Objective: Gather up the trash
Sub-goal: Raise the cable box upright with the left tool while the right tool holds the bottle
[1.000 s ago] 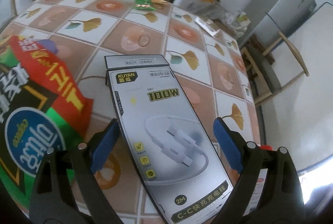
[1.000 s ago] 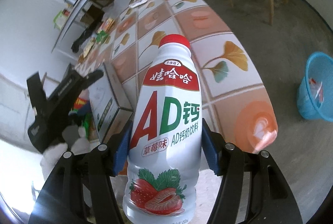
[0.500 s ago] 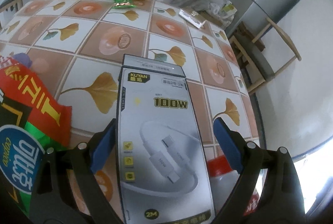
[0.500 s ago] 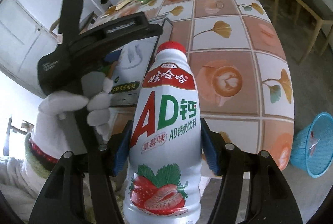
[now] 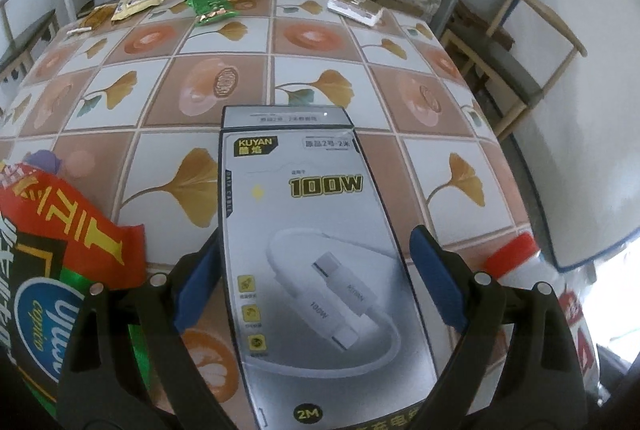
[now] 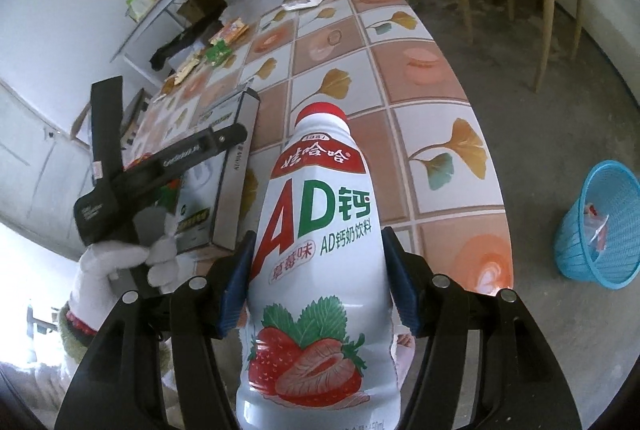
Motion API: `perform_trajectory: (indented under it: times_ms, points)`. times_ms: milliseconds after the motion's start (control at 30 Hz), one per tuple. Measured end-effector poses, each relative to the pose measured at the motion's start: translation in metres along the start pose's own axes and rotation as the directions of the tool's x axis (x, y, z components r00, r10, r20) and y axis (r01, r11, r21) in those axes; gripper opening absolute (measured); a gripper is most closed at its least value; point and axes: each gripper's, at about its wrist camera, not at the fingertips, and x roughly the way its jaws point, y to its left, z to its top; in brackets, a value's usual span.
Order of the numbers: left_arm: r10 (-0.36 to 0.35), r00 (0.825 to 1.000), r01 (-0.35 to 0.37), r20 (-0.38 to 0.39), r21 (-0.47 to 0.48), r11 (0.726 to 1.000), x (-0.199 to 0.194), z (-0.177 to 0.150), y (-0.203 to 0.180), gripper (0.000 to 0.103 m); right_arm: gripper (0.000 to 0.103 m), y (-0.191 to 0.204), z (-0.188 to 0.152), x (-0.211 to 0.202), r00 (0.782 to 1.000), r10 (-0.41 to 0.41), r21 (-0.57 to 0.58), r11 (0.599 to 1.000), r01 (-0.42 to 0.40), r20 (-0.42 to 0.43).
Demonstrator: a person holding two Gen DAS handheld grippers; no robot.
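Right gripper (image 6: 316, 286): blue pads clamped on both sides of white strawberry milk bottle (image 6: 316, 254), red cap up, held upright above table edge. Left gripper (image 5: 316, 278): cable box (image 5: 316, 250) sits between fingers; left pad touching box edge, right pad shows gap, so grip state unclear. Box lifted over tiled table (image 5: 224, 86). Red-green snack bag (image 5: 52, 250) just left. More wrappers (image 5: 212, 6) at far end. Blue basket (image 6: 604, 226) on floor, right of table.
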Motion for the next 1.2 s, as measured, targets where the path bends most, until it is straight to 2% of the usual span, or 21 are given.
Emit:
perform_trajectory:
  times_ms: [233, 533, 1200]
  points:
    - [-0.016, 1.0, 0.016, -0.009, 0.008, 1.0, -0.004, -0.003, 0.004, 0.08, 0.06, 0.009, 0.011, 0.01, 0.998, -0.033, -0.019, 0.999, 0.032, -0.044]
    - [-0.06, 0.998, 0.06, -0.013, 0.02, 0.998, -0.011, -0.014, 0.002, 0.079, 0.06, 0.006, 0.022, 0.028, 0.991, -0.021, 0.015, 1.0, 0.023, -0.131]
    - [-0.119, 0.992, 0.116, 0.04, 0.077, 0.99, -0.031, -0.032, -0.01, 0.079, 0.058, 0.001, 0.014, 0.016, 0.997, -0.061, 0.096, 0.993, 0.066, -0.055]
